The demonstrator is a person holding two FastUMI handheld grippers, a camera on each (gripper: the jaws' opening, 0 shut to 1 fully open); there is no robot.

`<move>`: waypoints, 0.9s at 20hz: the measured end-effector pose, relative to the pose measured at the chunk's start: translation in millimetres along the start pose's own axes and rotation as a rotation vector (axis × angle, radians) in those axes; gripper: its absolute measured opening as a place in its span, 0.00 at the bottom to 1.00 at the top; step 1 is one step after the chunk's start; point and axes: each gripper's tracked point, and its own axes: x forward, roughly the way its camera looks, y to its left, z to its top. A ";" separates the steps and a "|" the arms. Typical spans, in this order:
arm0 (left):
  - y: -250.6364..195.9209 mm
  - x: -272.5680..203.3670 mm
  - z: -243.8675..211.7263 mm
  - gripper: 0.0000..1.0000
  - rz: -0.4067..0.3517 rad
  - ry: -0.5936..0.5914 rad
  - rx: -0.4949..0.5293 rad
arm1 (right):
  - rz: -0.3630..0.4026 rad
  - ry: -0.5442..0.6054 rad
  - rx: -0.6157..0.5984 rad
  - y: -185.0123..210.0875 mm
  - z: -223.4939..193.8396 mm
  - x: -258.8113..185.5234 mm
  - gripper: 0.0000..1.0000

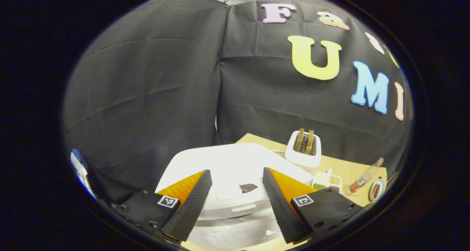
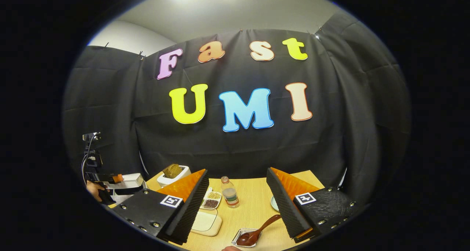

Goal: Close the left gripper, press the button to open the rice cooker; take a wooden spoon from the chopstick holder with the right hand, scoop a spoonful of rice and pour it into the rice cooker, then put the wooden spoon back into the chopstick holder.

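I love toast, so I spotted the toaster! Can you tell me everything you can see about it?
The toaster is small, white and looks like plastic, with rounded corners. It stands upright at the back of the wooden table, just behind the rice cooker. Two brown bread slices stick up out of its top slots. In the right gripper view it sits far left.

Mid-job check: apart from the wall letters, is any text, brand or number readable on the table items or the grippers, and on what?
No readable text.
Black-and-white square marker on the left gripper: a pattern, no words.
Clear plastic bottle, label: too small to read.
White rice cooker, front panel: blurred, unreadable.
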 end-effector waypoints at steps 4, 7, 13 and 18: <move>-3.2 2.3 -7.4 0.96 -0.014 0.048 0.029 | 0.009 0.006 -0.008 5.3 -1.0 -0.8 0.96; -4.1 2.9 -8.8 0.96 -0.020 0.075 0.044 | 0.018 0.012 -0.017 9.7 -2.6 -0.4 0.96; -4.3 4.2 -13.6 0.96 -0.023 0.116 0.062 | 0.020 0.021 -0.017 13.8 -5.5 0.1 0.96; -2.7 5.5 -17.4 0.98 -0.009 0.133 0.076 | 0.009 0.028 -0.012 10.5 -8.5 -1.2 0.96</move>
